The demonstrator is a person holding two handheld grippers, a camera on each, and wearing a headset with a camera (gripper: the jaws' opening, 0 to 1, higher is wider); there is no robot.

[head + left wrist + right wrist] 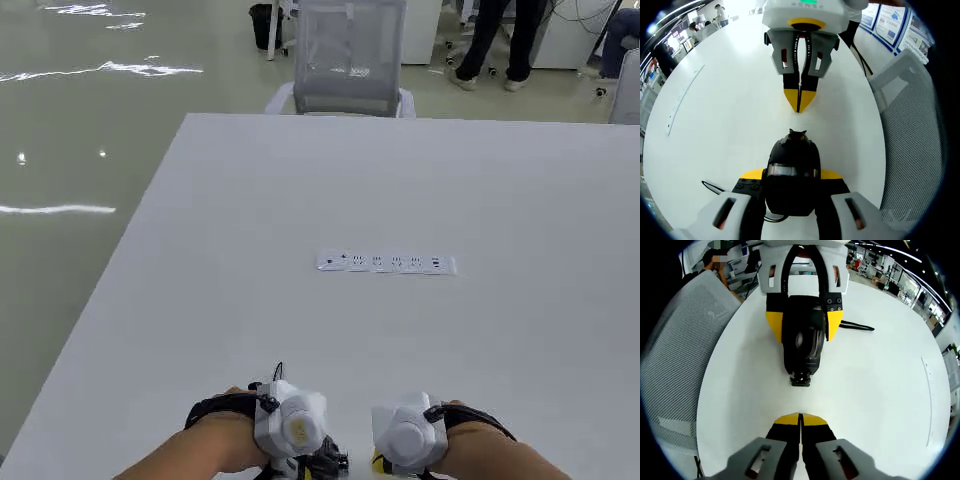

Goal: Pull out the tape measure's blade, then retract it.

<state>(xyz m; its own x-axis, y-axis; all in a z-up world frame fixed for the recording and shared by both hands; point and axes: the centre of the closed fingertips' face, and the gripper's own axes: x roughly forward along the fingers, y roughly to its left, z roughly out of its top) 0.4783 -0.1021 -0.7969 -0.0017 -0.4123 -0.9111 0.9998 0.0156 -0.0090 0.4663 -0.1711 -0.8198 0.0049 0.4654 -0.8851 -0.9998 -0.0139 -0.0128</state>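
The black tape measure (pixel 792 172) is clamped between the yellow fingertips (pixel 752 174) of my left gripper (pixel 792 175), its blade mouth pointing forward. Facing it, a short way off across bare table, my right gripper (pixel 799 102) is shut with nothing between its tips. In the right gripper view the right gripper (pixel 800 420) is shut at the bottom, and the left gripper (pixel 804 322) holds the tape measure (pixel 802 342) opposite, hook end (pixel 800 381) toward me. No blade is drawn out. In the head view both grippers, left (pixel 328 462) and right (pixel 380 462), sit at the table's near edge.
A white power strip (pixel 385 263) lies mid-table on the white table (pixel 400 180). A grey mesh chair (pixel 350 55) stands at the far edge, another mesh chair (pixel 920 125) close beside me. A black cord (pixel 855 326) trails from the tape measure. People (pixel 500 40) stand far behind.
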